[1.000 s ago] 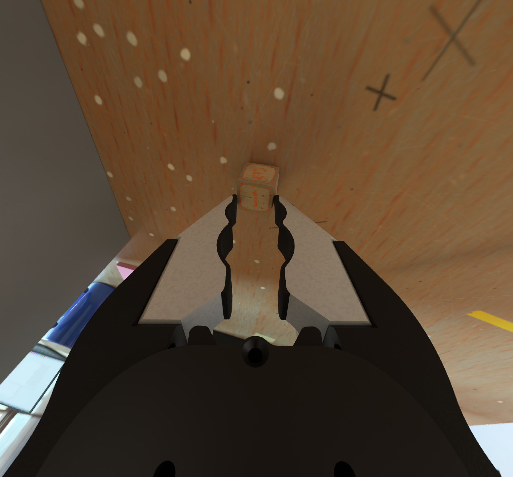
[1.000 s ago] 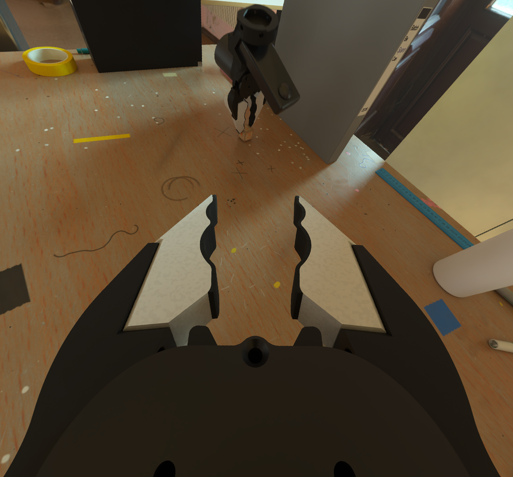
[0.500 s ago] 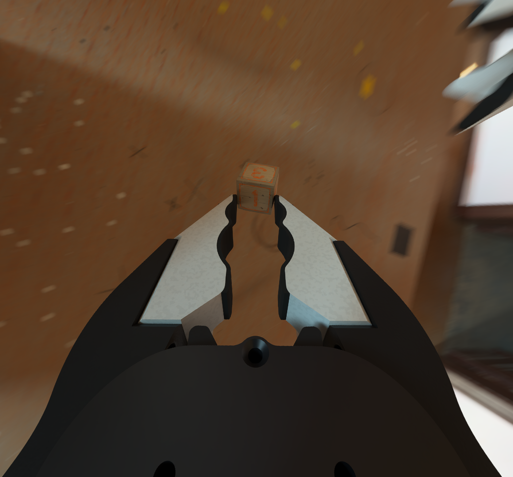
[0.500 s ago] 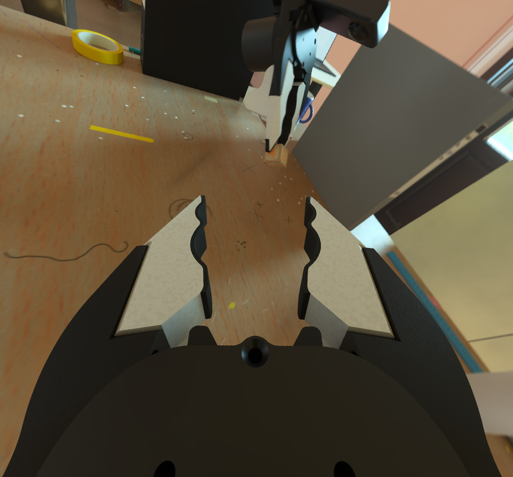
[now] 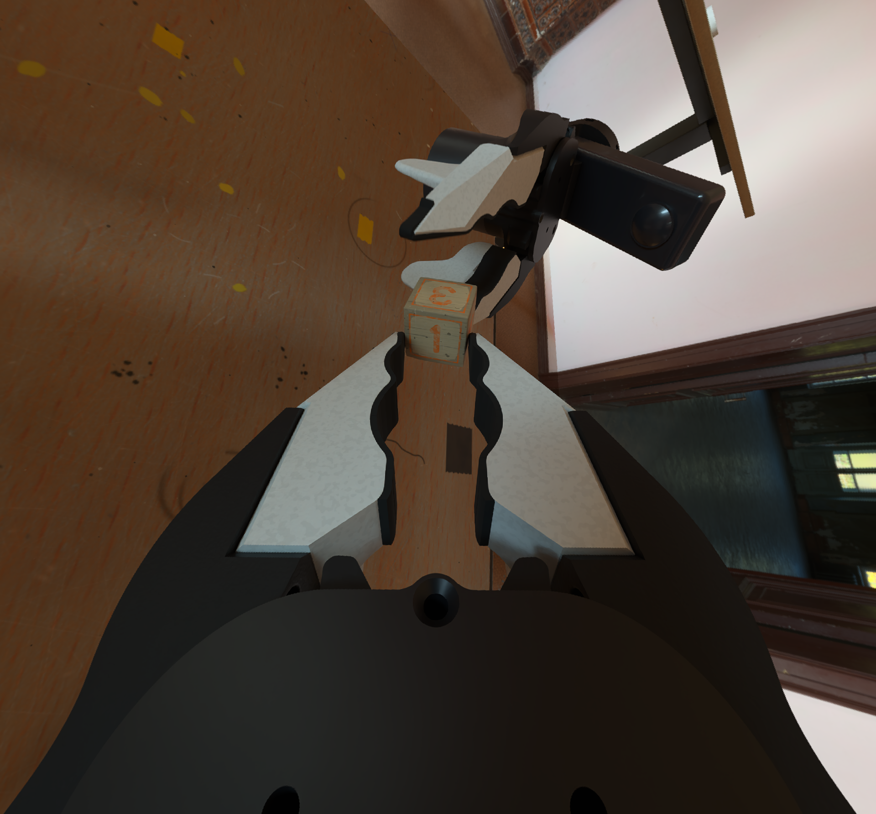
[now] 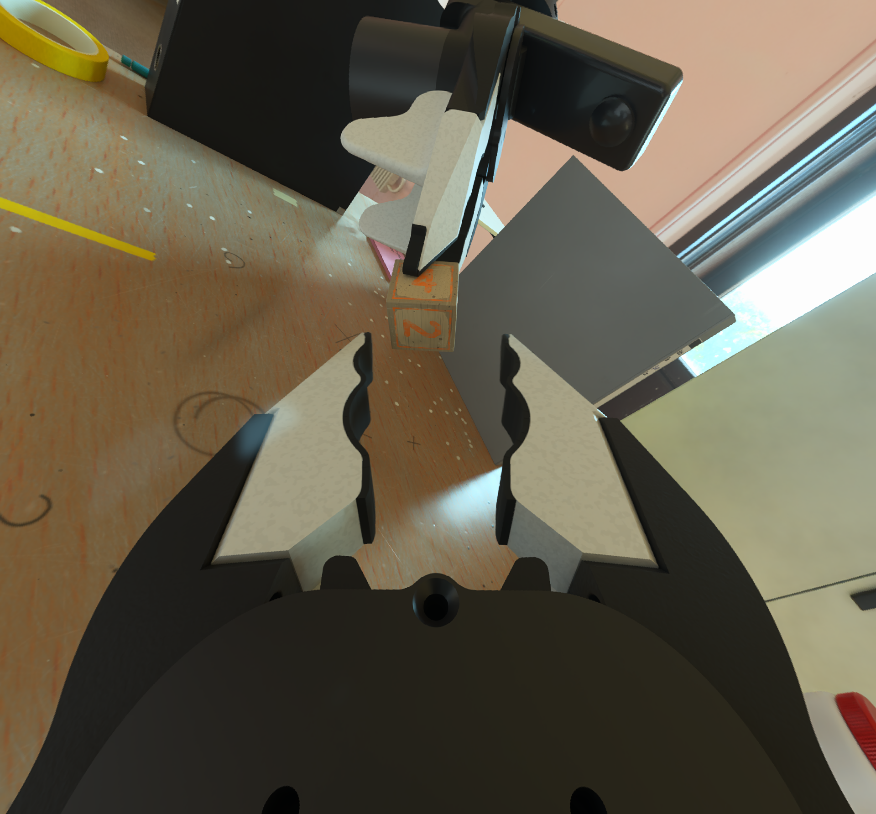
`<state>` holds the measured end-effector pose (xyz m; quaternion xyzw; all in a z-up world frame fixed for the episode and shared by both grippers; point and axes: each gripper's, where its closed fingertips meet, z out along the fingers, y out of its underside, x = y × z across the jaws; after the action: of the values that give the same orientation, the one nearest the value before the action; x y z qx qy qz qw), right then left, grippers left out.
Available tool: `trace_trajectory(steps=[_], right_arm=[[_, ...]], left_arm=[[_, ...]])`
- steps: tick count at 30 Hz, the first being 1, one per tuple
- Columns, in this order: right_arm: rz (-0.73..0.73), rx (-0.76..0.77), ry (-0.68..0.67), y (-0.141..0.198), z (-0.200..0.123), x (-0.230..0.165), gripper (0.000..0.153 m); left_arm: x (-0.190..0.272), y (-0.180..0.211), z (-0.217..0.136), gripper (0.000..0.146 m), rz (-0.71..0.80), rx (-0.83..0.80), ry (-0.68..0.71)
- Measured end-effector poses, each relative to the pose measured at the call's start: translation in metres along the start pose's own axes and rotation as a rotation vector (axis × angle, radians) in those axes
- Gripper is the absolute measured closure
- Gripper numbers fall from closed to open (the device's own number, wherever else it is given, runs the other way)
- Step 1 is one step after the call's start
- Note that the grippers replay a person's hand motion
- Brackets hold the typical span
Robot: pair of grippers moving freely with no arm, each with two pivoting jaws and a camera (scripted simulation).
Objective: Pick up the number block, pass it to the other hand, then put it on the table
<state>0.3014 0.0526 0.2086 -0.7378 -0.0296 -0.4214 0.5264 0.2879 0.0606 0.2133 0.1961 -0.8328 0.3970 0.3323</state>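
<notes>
The number block (image 5: 438,324) is a small wooden cube with orange markings. My left gripper (image 5: 436,341) is shut on it at the fingertips and holds it in the air above the wooden table (image 5: 142,270). In the right wrist view the block (image 6: 422,310) hangs from the left gripper's fingers (image 6: 441,217), just beyond my right gripper (image 6: 435,341). The right gripper is open and empty, its tips a short way short of the block, one to each side. It also shows in the left wrist view (image 5: 426,241), behind the block.
A yellow tape roll (image 6: 47,42) lies at the table's far left. A black box (image 6: 265,70) and a grey panel (image 6: 569,307) stand behind the block. A yellow strip (image 6: 80,232) marks the table. A white and red object (image 6: 848,739) sits at the lower right.
My left gripper has lifted the block off the table and turned toward the right gripper. The right gripper has risen, opened a little wider and come close to the block.
</notes>
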Motion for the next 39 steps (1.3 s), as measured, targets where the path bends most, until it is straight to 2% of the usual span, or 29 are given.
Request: trace_trajectory(steps=[4, 10, 15, 18, 22, 25, 27, 30, 35, 39], right_arm=[[-0.02, 0.015, 0.018, -0.003, -0.007, -0.002, 0.127], [-0.018, 0.003, 0.01, -0.003, -0.014, -0.002, 0.126], [-0.025, -0.001, 0.017, -0.003, -0.022, 0.003, 0.127], [-0.009, -0.007, 0.012, -0.002, -0.027, 0.002, 0.127], [0.045, -0.064, 0.04, 0.007, -0.049, 0.023, 0.127], [0.198, -0.255, 0.085, 0.043, -0.076, 0.069, 0.127], [0.363, -0.447, 0.098, 0.082, -0.095, 0.101, 0.127], [0.613, -0.746, 0.05, 0.146, -0.117, 0.128, 0.127], [0.781, -1.116, -0.021, 0.24, -0.129, 0.126, 0.127], [0.827, -1.331, -0.049, 0.286, -0.132, 0.112, 0.127]], left_arm=[[0.004, -0.001, 0.003, 0.119, -0.005, -0.01, 0.021], [0.007, -0.003, 0.009, 0.119, -0.017, -0.015, 0.086], [0.011, -0.012, 0.013, 0.119, 0.017, 0.042, 0.116], [0.011, -0.023, 0.011, 0.077, 0.037, 0.089, 0.1], [0.007, -0.035, -0.003, 0.065, 0.074, 0.178, 0.031], [0.006, -0.037, -0.017, 0.065, 0.135, 0.225, -0.067], [0.006, -0.035, -0.021, 0.067, 0.17, 0.241, -0.128], [0.005, -0.029, -0.018, 0.07, 0.213, 0.242, -0.211], [0.009, -0.019, -0.012, 0.072, 0.269, 0.276, -0.305], [0.01, -0.008, -0.015, 0.081, 0.286, 0.299, -0.375]])
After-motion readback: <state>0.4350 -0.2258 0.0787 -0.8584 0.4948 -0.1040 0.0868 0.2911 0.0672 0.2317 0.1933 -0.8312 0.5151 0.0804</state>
